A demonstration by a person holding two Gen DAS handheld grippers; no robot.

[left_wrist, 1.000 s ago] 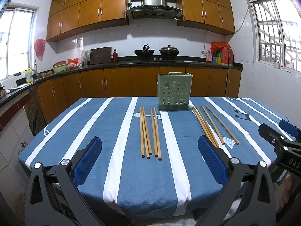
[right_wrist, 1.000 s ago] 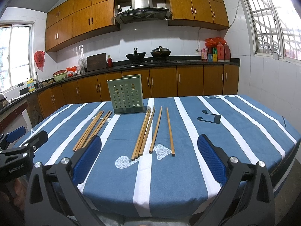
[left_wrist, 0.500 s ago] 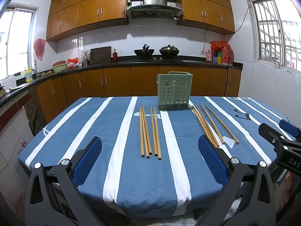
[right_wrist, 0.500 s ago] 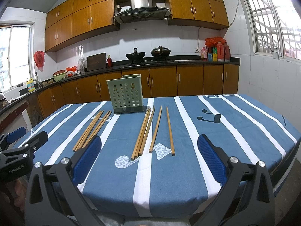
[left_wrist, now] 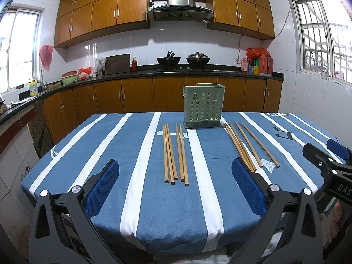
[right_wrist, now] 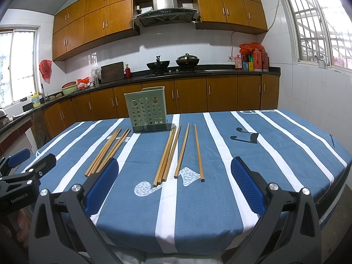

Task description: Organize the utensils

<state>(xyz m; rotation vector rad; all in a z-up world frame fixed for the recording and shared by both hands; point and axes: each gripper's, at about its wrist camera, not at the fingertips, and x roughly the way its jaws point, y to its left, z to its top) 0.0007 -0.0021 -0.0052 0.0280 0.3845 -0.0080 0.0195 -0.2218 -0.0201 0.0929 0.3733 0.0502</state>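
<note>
A pale green perforated utensil holder [left_wrist: 204, 106] [right_wrist: 147, 109] stands upright at the far middle of the table. Two groups of wooden chopsticks lie flat in front of it. The left group of chopsticks [left_wrist: 175, 153] [right_wrist: 107, 150] points toward my left gripper [left_wrist: 176, 181], which hovers open over the near table edge with nothing between its blue pads. The right group of chopsticks [left_wrist: 247, 144] [right_wrist: 178, 154] lies ahead of my right gripper [right_wrist: 173, 181], also open and empty.
The table carries a blue cloth with white stripes [left_wrist: 143, 154] [right_wrist: 275, 149]. Beyond it run wooden kitchen cabinets and a dark counter [left_wrist: 154, 72] with pans and bottles. The other gripper shows at the frame edge in each view [left_wrist: 325, 165] [right_wrist: 24, 171].
</note>
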